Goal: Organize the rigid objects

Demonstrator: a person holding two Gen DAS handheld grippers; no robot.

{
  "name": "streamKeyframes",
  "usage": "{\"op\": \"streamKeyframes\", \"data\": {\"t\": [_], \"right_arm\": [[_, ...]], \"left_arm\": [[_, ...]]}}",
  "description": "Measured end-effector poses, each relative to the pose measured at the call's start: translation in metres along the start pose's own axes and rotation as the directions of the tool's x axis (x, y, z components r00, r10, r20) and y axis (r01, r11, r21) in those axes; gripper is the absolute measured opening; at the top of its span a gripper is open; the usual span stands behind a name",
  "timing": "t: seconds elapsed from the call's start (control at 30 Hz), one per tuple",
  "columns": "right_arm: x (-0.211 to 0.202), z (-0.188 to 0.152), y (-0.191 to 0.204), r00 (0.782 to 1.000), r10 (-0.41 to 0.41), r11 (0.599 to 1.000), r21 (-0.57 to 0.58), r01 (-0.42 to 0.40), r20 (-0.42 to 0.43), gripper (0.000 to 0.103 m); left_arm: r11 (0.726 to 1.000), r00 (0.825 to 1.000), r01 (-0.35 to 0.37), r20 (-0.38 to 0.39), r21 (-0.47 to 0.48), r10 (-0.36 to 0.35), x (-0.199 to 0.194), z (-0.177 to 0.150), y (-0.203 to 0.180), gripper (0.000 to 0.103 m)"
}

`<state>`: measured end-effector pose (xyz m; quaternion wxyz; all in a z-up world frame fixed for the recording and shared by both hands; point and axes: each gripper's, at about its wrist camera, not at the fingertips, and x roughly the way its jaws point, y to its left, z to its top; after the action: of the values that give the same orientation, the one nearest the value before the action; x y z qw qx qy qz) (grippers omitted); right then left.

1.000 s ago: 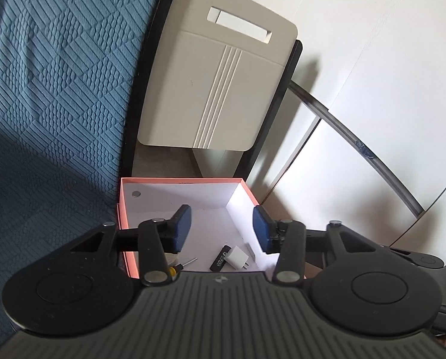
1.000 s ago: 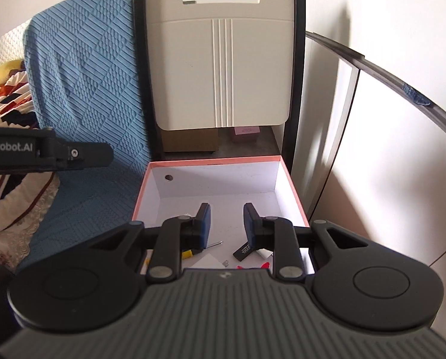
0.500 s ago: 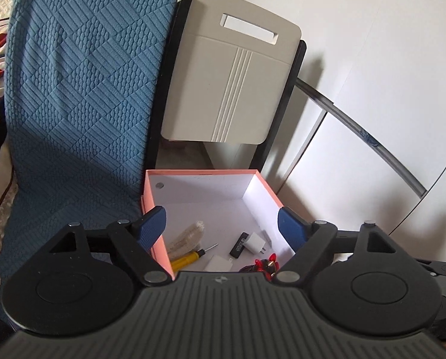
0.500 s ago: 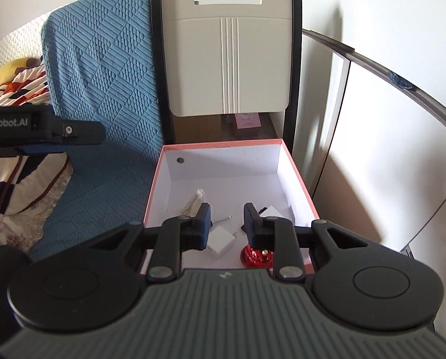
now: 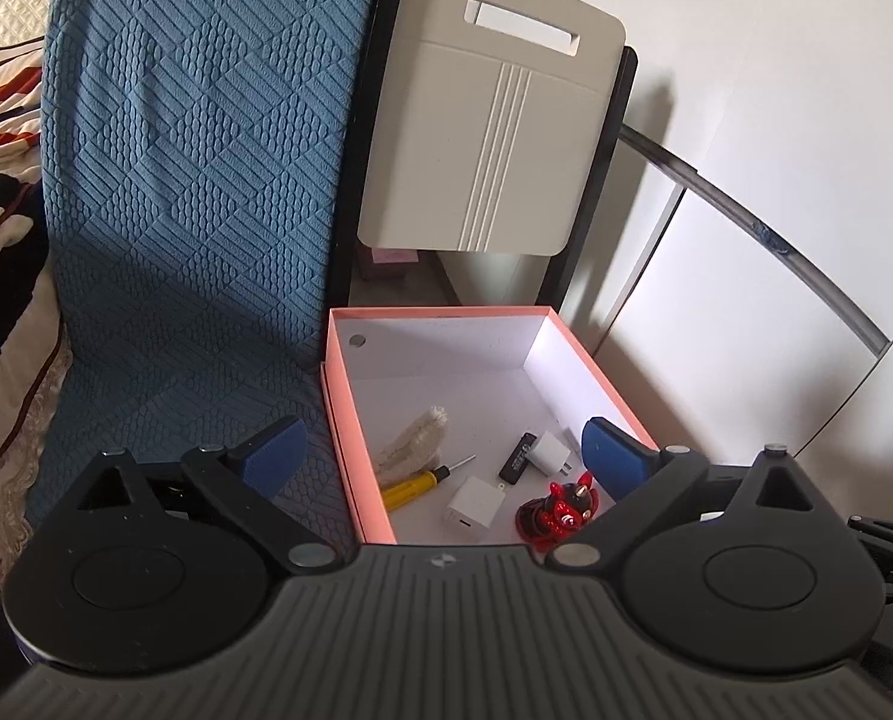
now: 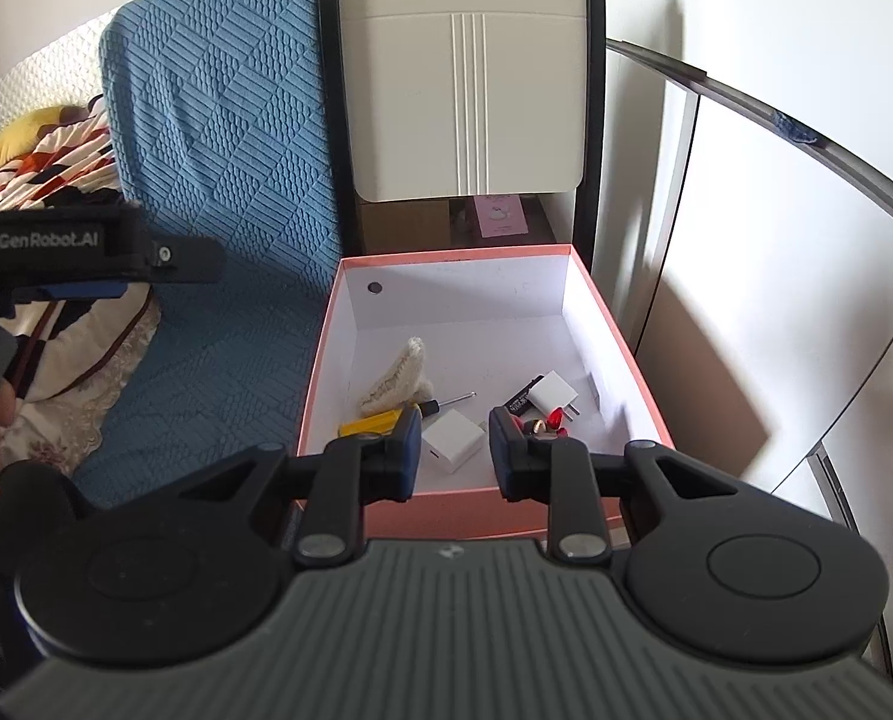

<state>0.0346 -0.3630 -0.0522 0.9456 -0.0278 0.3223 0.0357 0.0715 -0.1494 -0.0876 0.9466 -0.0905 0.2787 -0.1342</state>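
A pink box (image 5: 341, 414) with a white inside holds a yellow screwdriver (image 5: 413, 487), a white cube charger (image 5: 475, 500), a white plug adapter (image 5: 551, 450), a black stick (image 5: 518, 457), a red figurine (image 5: 560, 511) and a cream cloth (image 5: 413, 439). My left gripper (image 5: 443, 459) is wide open and empty, above the box's near end. My right gripper (image 6: 451, 447) is open with a narrow gap, empty, above the box's (image 6: 320, 354) near rim, over the cube charger (image 6: 452, 438).
A blue quilted cover (image 5: 194, 180) lies left of the box. A beige folding chair (image 5: 494, 120) stands behind it. White cabinet panels (image 6: 776, 300) are at the right. The left gripper's body (image 6: 86, 249) shows at the left of the right wrist view.
Both grippers have pulled up and back from the box. The left gripper's fingers have spread wide. More of the box's contents show now.
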Motion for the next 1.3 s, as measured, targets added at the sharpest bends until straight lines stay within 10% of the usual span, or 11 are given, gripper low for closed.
{"op": "streamKeyframes", "data": {"t": [0.3, 0.5, 1.3], "right_arm": [[0.001, -0.003, -0.006, 1.0, -0.017, 1.0, 0.003, 0.017, -0.011, 0.032], [0.004, -0.002, -0.005, 1.0, -0.02, 1.0, -0.022, 0.02, -0.004, 0.088], [0.013, 0.001, -0.006, 0.999, 0.005, 1.0, 0.004, -0.005, -0.052, 0.088]], "left_arm": [[1.0, 1.0, -0.023, 0.001, -0.017, 0.023, -0.005, -0.012, 0.006, 0.1], [0.999, 1.0, -0.026, 0.005, -0.033, 0.026, -0.015, -0.017, 0.015, 0.1], [0.998, 0.999, -0.052, -0.003, -0.035, 0.052, -0.019, -0.021, 0.016, 0.1]]}}
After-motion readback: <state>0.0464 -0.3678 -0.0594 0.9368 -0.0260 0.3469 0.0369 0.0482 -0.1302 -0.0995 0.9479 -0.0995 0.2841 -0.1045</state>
